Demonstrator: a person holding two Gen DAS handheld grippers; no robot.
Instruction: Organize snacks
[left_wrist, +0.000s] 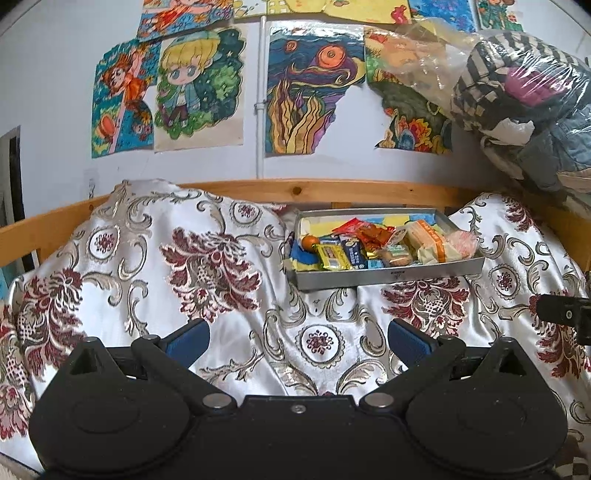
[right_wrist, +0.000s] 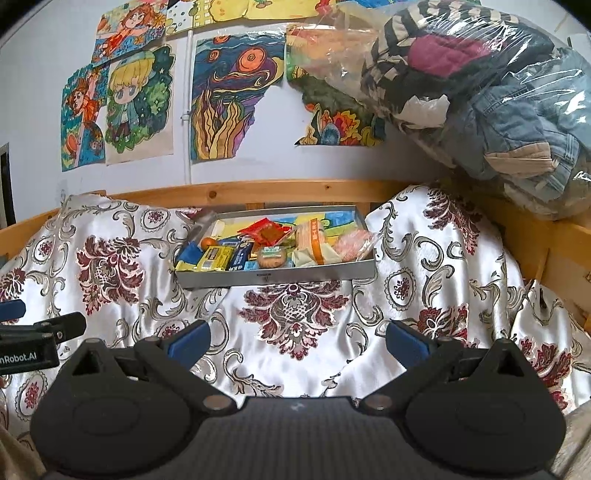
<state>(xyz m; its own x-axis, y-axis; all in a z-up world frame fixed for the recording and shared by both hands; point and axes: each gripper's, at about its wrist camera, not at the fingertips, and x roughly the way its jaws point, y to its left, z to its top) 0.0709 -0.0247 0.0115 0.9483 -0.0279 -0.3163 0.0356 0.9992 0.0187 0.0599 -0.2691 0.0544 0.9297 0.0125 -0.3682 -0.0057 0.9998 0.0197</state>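
Here, grey tray (left_wrist: 384, 275) holding wrapped snacks (left_wrist: 373, 245)

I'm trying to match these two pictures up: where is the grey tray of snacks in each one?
Left wrist view: the grey tray sits right of centre, on the patterned cloth.
Right wrist view: the grey tray sits near the centre, slightly left.
Shared landmark: the wooden rail runs just behind it.
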